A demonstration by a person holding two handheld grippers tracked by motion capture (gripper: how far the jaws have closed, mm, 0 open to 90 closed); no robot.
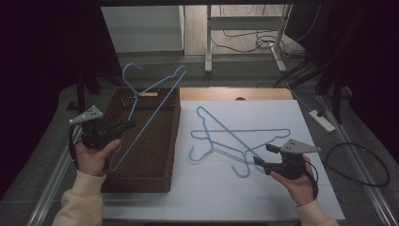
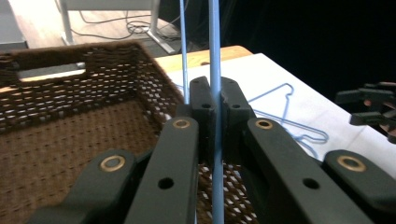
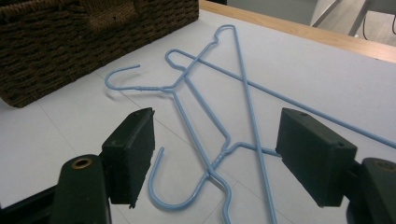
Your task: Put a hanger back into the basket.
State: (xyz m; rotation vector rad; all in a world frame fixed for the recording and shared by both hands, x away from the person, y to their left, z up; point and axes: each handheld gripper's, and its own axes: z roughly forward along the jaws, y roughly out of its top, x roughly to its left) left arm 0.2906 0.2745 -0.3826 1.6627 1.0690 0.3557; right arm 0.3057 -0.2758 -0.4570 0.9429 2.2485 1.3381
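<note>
My left tool (image 1: 123,126) is clamped on one blue hanger (image 1: 149,104) over the basket (image 1: 172,136) for dropping in, while my right tool (image 1: 264,154) gapes above two crossed hangers (image 1: 235,139) on the tabletop (image 1: 282,197).

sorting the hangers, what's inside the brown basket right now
Inside the wicker basket only bare woven floor shows. One blue hanger hangs over it, clamped in the left gripper. The near wall hides the strip of floor behind it.

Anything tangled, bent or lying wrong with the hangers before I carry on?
The two blue hangers on the white table sheet lie crossed over each other, so lifting one may drag the other. The open right gripper hovers over a hook. The left gripper holds a third hanger above the basket. Nothing looks bent.
</note>
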